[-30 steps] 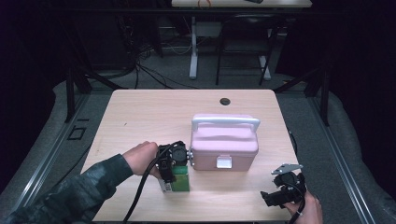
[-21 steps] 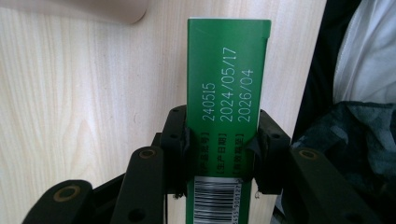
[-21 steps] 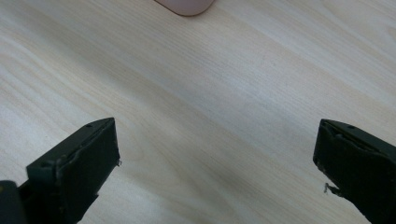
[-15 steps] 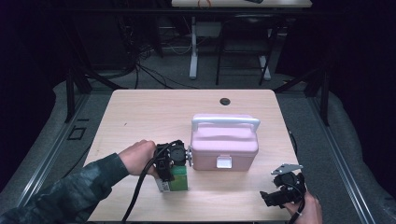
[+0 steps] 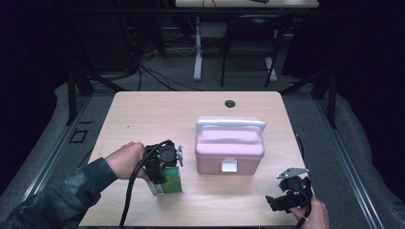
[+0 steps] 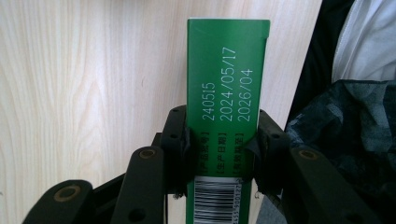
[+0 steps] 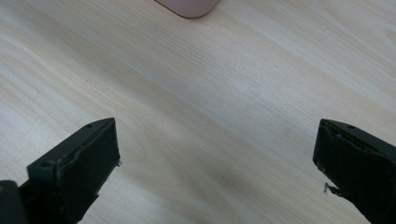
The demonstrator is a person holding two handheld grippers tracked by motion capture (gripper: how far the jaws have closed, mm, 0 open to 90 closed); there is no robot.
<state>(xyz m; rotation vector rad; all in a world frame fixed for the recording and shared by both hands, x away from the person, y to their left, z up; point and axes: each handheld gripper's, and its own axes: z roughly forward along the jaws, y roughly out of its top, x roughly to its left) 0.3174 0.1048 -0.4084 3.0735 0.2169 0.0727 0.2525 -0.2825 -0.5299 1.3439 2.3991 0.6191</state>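
A green carton [image 6: 227, 93] with printed dates and a barcode stands between the jaws of my left gripper [image 6: 223, 135]. The jaws have just been closing on it, and the pads now press its two narrow sides. In the high view the carton [image 5: 170, 185] is at the table's near left, under the left gripper [image 5: 164, 177], beside a pink lidded box [image 5: 229, 149] with a white handle and clasp. My right gripper [image 5: 273, 204] rests low at the near right corner. It [image 7: 217, 158] is open over bare wood, with the pink box's corner [image 7: 189, 7] ahead.
The light wooden table [image 5: 157, 114] has a small dark round hole [image 5: 230, 103] near its far edge. The person's dark sleeve [image 5: 57, 200] comes in at the bottom left. Dark floor, cables and table legs lie beyond.
The left hand has shifted a little to the left and up with the green carton in its jaws. The right gripper has stayed where it was.
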